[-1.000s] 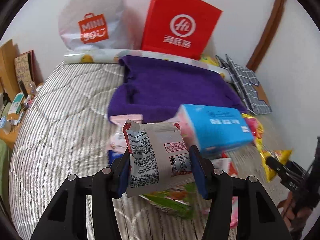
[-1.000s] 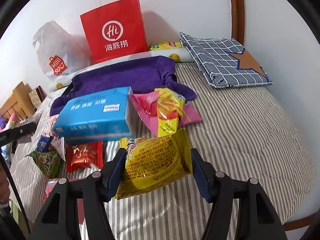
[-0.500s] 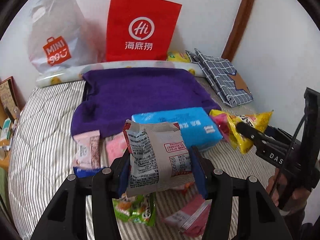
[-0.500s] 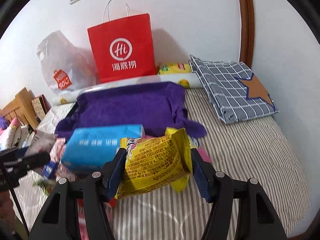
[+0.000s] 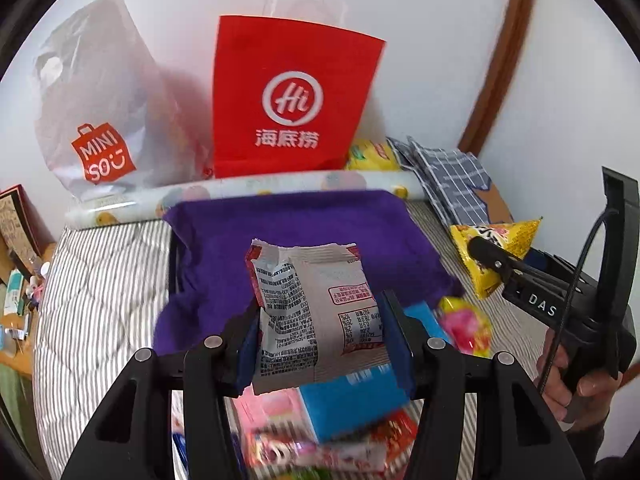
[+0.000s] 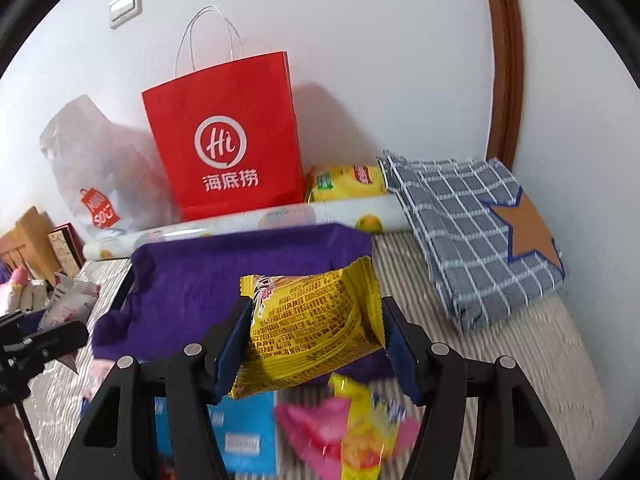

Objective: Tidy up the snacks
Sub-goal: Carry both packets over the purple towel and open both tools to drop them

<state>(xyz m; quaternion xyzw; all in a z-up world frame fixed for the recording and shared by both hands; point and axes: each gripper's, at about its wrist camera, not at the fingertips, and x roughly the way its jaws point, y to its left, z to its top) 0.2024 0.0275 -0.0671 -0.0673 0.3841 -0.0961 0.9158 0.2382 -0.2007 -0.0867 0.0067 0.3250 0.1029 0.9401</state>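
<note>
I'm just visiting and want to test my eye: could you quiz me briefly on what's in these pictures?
1. True or false: the left gripper holds a grey packet.
2. What colour is the packet in the right gripper? A) green B) yellow C) blue
3. Which cloth lies in front of the red bag?

Key:
1. True.
2. B.
3. The purple cloth.
</note>
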